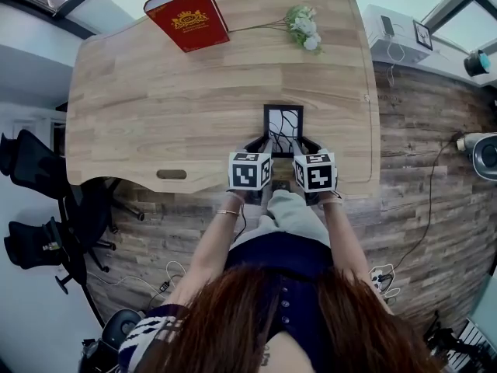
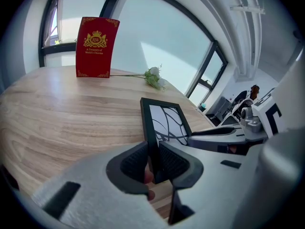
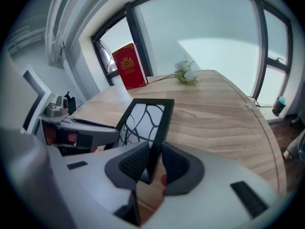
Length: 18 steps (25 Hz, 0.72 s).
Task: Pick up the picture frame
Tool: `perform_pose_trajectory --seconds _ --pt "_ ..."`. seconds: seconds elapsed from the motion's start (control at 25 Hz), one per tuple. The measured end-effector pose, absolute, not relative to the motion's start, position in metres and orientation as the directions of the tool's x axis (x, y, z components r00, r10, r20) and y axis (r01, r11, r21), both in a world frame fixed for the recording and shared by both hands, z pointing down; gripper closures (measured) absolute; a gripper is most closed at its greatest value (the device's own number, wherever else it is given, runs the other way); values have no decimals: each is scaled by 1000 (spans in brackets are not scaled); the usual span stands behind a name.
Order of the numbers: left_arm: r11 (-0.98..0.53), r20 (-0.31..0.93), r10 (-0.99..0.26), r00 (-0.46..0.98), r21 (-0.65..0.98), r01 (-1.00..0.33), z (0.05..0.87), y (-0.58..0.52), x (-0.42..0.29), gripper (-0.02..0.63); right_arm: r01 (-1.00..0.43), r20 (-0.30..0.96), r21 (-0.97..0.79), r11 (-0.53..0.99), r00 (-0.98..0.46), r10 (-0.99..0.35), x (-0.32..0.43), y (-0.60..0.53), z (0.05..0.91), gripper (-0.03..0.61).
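Frame: the picture frame (image 1: 283,123) lies at the near edge of the table (image 1: 155,107), between the two tongs.
Left gripper (image 2: 153,165): narrow, pads closed on the frame's left rail.
Right gripper (image 3: 153,165): narrow, clamped on the right rail.
Risk: the frame twists or slips out and drops past the near edge.
Cause: both grips are thin pinches at the frame's near end, so an uneven lift would lever it loose.
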<state>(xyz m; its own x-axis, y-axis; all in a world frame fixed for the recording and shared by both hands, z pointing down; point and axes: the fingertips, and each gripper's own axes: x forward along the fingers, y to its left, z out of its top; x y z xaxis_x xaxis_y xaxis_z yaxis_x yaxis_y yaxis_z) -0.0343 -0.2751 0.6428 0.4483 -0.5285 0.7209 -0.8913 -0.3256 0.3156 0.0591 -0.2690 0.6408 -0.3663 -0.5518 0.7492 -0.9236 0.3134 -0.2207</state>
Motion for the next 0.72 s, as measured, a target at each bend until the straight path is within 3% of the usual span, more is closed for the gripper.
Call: perform_pose_trajectory --seconds 0.72 --pt "-410 572 -672 471 243 -879 559 -256 -30 526 -937 584 -131 324 -337 -739 65 -247 556 494"
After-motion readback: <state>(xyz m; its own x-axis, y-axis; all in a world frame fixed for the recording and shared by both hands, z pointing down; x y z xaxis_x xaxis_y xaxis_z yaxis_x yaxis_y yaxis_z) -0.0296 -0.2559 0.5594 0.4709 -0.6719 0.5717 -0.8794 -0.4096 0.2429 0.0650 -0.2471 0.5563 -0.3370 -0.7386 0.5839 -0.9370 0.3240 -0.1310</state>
